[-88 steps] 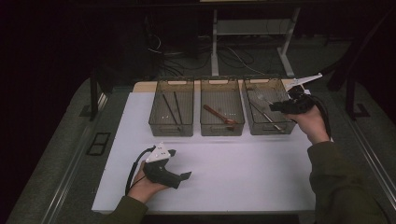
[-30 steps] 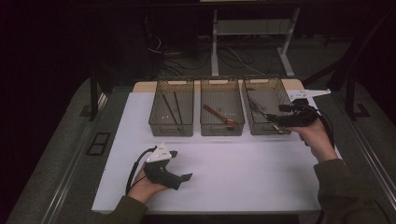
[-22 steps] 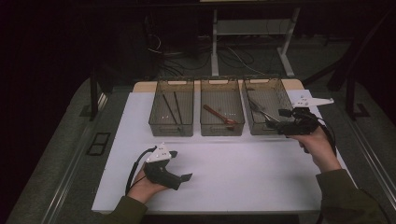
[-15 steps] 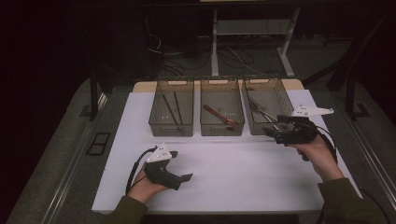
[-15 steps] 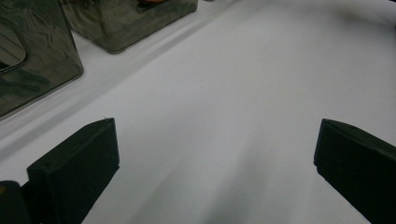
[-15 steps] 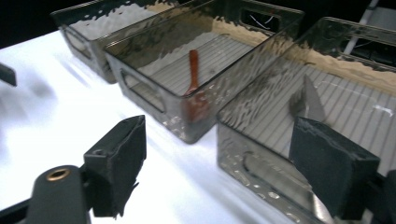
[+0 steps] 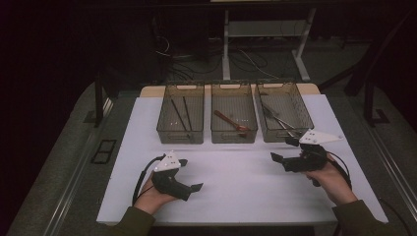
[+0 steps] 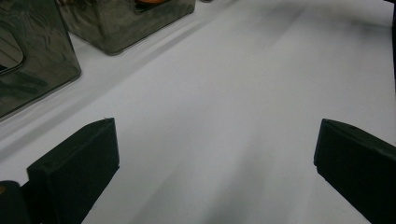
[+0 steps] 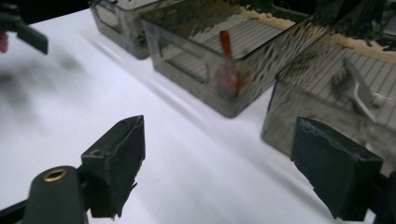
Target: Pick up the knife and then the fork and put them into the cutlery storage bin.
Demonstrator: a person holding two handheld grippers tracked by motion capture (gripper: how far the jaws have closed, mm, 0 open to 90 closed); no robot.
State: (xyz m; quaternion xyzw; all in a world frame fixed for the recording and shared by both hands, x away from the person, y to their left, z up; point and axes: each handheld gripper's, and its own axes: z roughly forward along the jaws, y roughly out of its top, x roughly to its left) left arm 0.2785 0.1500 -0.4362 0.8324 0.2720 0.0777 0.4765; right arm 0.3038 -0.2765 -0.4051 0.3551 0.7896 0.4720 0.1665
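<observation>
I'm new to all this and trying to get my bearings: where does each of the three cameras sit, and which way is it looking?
High view: above the person's side, looking forward and down on the white table, three bins, both forearms, left claw and right claw.
Left gripper view: rides the left claw, looking along its open black jaws over the table.
Right gripper view: rides the right claw, facing the bins; open jaws show.
Shared: the high view and the right gripper view both show the middle bin holding a reddish spoon.
</observation>
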